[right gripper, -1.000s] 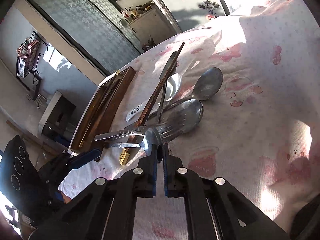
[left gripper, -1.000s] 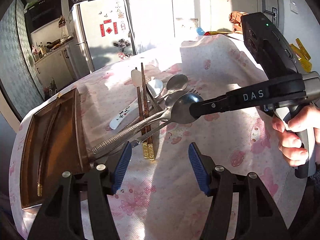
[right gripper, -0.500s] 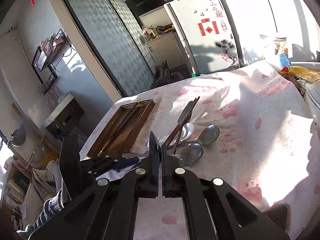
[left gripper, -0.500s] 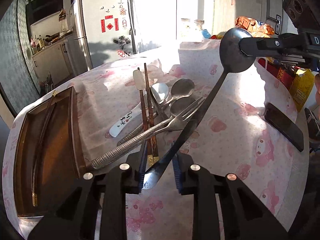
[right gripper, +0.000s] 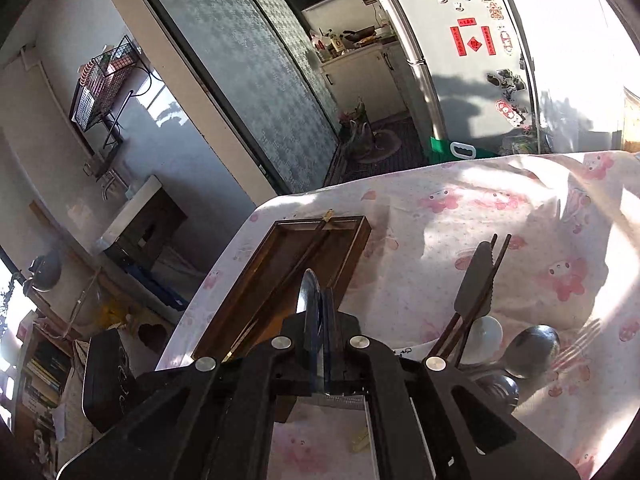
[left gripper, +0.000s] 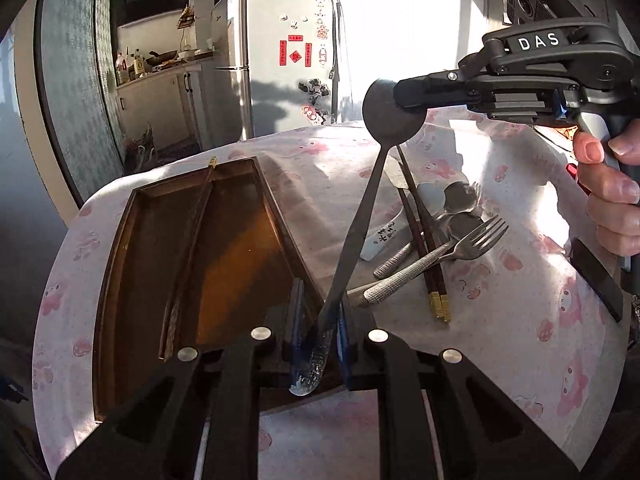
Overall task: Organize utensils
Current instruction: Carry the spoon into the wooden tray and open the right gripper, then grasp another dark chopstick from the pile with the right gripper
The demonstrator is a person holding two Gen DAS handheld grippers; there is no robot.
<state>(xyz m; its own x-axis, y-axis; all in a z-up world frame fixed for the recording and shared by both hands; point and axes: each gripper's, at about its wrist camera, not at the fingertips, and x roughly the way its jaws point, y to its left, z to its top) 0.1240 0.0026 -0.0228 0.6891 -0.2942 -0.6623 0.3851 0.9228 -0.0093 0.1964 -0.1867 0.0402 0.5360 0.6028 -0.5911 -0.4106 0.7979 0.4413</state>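
Both claws held one spoon over the wooden tray.

Nearest, the left claw (left gripper: 318,330) pinched the handle end of the long spoon (left gripper: 362,216), its blue pads (left gripper: 297,320) closed on the metal above the near corner of the wooden tray (left gripper: 120,264). The spoon rose slantwise to the right claw (left gripper: 404,94), which gripped the bowl edge-on, fingers pressed together. One pair of chopsticks (left gripper: 188,252) lay inside the tray. Beyond it, on the bench (left gripper: 520,312), the fork (left gripper: 448,254), more spoons and a second pair of chopsticks (left gripper: 422,236) lay heaped together.
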